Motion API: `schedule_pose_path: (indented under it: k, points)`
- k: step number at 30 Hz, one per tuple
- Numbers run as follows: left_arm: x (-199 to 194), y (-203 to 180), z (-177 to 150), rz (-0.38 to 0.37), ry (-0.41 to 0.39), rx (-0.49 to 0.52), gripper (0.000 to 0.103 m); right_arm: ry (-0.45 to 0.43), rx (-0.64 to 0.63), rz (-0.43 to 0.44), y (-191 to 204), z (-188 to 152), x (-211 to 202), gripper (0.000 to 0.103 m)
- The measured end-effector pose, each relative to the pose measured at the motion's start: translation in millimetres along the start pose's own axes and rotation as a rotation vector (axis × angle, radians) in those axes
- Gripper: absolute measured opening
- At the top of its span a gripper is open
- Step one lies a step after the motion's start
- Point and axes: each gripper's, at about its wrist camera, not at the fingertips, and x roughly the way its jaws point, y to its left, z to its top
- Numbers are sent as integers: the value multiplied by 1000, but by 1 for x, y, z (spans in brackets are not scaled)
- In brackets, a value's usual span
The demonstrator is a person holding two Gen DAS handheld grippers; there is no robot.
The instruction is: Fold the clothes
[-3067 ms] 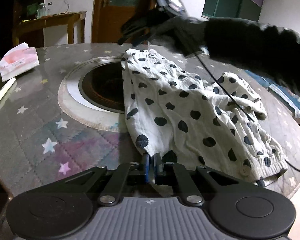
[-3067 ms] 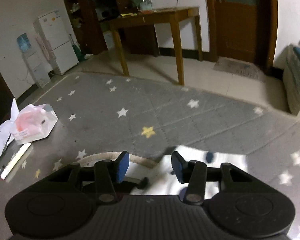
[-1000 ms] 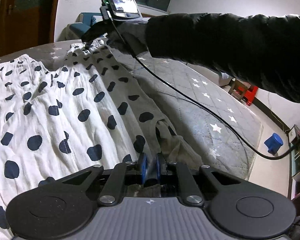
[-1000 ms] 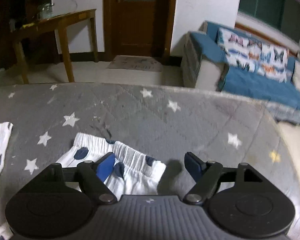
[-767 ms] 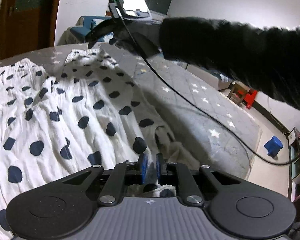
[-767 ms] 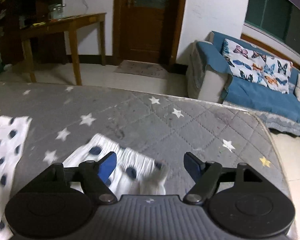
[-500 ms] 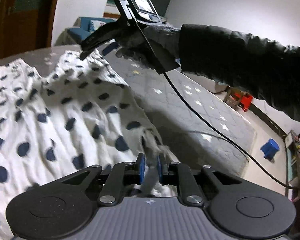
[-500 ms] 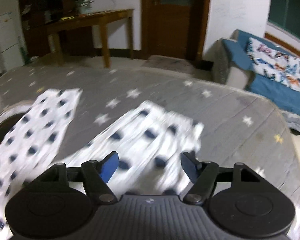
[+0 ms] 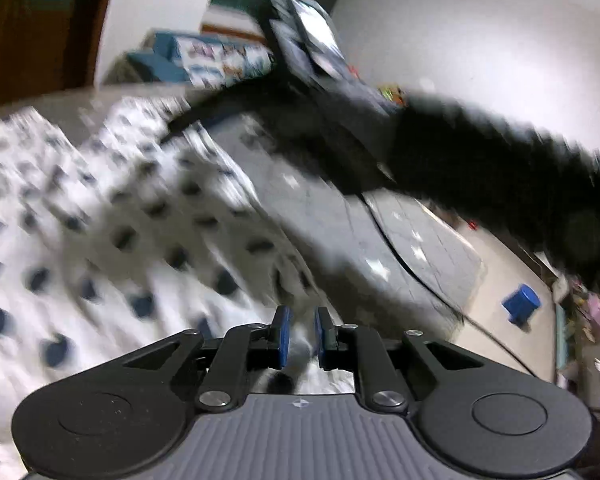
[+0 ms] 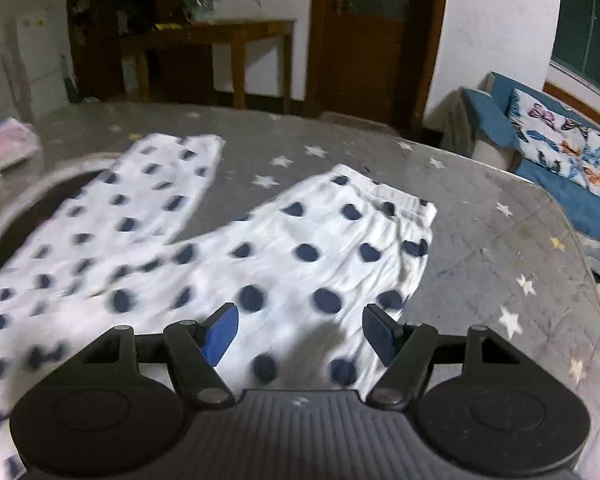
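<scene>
White trousers with dark dots [image 10: 300, 248] lie spread on the grey star-patterned table cover [image 10: 480, 240], one leg running to the far left, the other ending in an elastic hem [image 10: 396, 200]. My right gripper [image 10: 300, 334] hovers open above the near cloth, nothing pressed between its blue pads [image 10: 220, 334]. In the left wrist view the trousers [image 9: 100, 208] are blurred. My left gripper [image 9: 299, 336] is shut on a fold of them at the near edge. A gloved hand [image 9: 340, 132] in a black sleeve [image 9: 480, 168] carries the other gripper over the far leg.
A round dark opening [image 10: 32, 208] in the table lies under the left leg. A pink tissue pack [image 10: 8, 146] sits far left. The table edge [image 10: 580, 280] curves at right, a blue sofa [image 10: 560, 152] beyond. A black cable [image 9: 412, 268] hangs over the table.
My right gripper has drawn back from the hem it stood around and swung over the trousers, jaws slightly narrower. My left gripper keeps its pinch while the cloth shifts.
</scene>
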Motion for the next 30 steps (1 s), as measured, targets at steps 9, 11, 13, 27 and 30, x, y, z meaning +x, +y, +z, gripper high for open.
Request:
schedule_pose_path:
  k: [9,11,13,27,30]
  points:
    - [-50,68,13,307,-112,-121,15,-30,14,145,41,-58,-69,70]
    - [-52,75,7,361,-97,-124,15,-40,-8,157,50,-67,-77,70]
    - [-52,83,0,395,-77,-136,15,-50,-32,169,60,-76,-86,70]
    - [-74,85,-45,466,-44,-205,14,-17,-194,153,96,-125,-102,70]
    - [-79,81,-51,455,-42,-209,14,2,-189,153,92,-128,-107,70]
